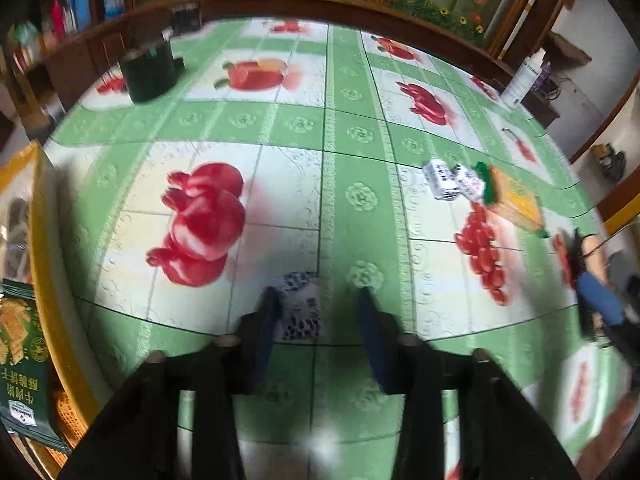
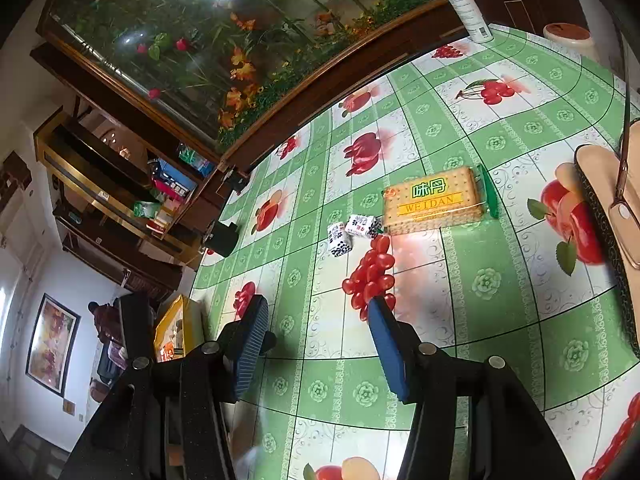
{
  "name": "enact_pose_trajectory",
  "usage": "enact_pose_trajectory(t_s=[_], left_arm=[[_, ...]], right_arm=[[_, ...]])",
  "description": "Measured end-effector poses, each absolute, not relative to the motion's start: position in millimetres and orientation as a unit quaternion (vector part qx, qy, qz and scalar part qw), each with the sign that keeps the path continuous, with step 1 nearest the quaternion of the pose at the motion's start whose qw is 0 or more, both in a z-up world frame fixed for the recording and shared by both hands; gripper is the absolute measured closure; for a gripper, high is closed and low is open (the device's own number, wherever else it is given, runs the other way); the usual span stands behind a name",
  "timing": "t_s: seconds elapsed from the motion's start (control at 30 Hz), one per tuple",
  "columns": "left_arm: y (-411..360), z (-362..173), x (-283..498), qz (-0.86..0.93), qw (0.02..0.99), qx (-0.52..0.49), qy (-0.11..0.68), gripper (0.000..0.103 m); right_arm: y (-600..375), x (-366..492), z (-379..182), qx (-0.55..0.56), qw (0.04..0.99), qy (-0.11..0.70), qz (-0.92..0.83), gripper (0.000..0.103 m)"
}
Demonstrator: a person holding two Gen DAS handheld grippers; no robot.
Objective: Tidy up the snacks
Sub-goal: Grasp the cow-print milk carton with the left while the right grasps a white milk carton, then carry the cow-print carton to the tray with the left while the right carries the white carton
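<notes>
My left gripper (image 1: pixel 318 304) is open above the table, with a small white candy with dark spots (image 1: pixel 300 308) between its fingers, against the left finger. Two more such candies (image 1: pixel 454 178) lie to the right beside a yellow WEIDAN biscuit pack (image 1: pixel 516 200). A yellow box (image 1: pixel 36 240) with a green snack bag (image 1: pixel 22 360) in it stands at the left edge. My right gripper (image 2: pixel 316 308) is open and empty above the table. Ahead of it lie the two candies (image 2: pixel 352 232) and the biscuit pack (image 2: pixel 434 200). The yellow box (image 2: pixel 176 332) shows at the table's left.
The table has a green and white fruit-print cloth (image 1: pixel 360 128). A dark pot (image 1: pixel 148 72) and a white spray bottle (image 1: pixel 524 76) stand at the far side. In the right wrist view the spray bottle (image 2: pixel 464 4) is at the far edge and a beige bag (image 2: pixel 612 220) lies at the right.
</notes>
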State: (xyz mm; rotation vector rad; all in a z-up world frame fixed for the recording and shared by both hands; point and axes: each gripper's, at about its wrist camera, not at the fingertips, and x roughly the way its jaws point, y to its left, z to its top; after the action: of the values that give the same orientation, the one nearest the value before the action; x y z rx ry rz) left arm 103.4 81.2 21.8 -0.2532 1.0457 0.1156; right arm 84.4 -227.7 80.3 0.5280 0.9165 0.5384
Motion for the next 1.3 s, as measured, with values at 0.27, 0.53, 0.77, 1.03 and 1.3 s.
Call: enact_pose_trajectory(t_s=[0.27, 0.53, 0.77, 1.03, 1.3], left_arm=[[74.8, 15.7, 83.2, 0.068, 0.895, -0.112, 0.427, 0.085], [81.9, 12.7, 80.5, 0.048, 0.903, -0.123, 0.408, 0.085], [83.5, 12.7, 81.4, 0.049, 0.904, -0.120, 0.408, 0.085], [84.1, 12.8, 81.8, 0.048, 0.903, -0.124, 0.408, 0.085], [87.4, 18.4, 78.4, 0.033, 0.908, -0.145, 0.391, 0.085]], right_arm=[[-217.8, 93.0, 86.6, 0.188, 0.868, 0.398, 0.230, 0.062], [-171.0, 131.6, 60.9, 0.154, 0.849, 0.429, 0.269, 0.064], [-144.3, 162.6, 46.5, 0.116, 0.858, 0.448, 0.223, 0.064], [-118.6, 170.5, 33.4, 0.034, 0.868, 0.453, 0.200, 0.081], [-131.7, 132.7, 58.2, 0.066, 0.864, 0.442, 0.232, 0.081]])
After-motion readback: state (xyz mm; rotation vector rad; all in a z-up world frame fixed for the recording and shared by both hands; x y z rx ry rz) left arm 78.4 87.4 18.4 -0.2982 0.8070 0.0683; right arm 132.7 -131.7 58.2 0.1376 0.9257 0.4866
